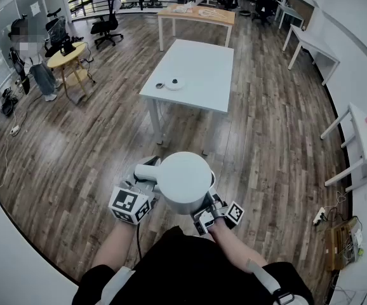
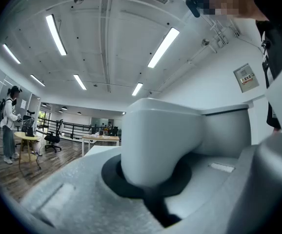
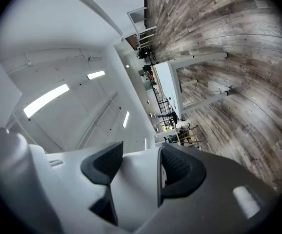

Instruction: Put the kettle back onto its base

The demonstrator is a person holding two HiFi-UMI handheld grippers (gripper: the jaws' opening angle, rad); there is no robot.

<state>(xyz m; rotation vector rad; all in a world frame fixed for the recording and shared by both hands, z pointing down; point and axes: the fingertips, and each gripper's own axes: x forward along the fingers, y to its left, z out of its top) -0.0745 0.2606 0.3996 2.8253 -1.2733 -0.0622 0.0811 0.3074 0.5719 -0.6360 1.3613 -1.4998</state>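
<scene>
**Fingers of left gripper clamped on handle of kettle; base not yet reached**

Findings: the left fingers are found pressed tight onto the handle, and the white kettle is carried upright in the air on the near side of the table, well apart from it and close to the person's body. Fingers of the right gripper are found spread wide with nothing between them. Whether that gripper touches the kettle cannot be told. The round base is noted lying flat on the table, toward its near left corner, with a small dark item just beside it, too small to be identified.

Assessment: the step in hand is judged to be the carry toward the table. It is recommended that the kettle be held level, since a grip on the handle alone is thought likely to let it tilt. The open right gripper could be used to steady the body. The kettle should be brought directly over the base, centred, and lowered straight down until it is seated flat. Release is advised only once no rocking is felt. The dark item should be kept clear of the kettle's underside
</scene>
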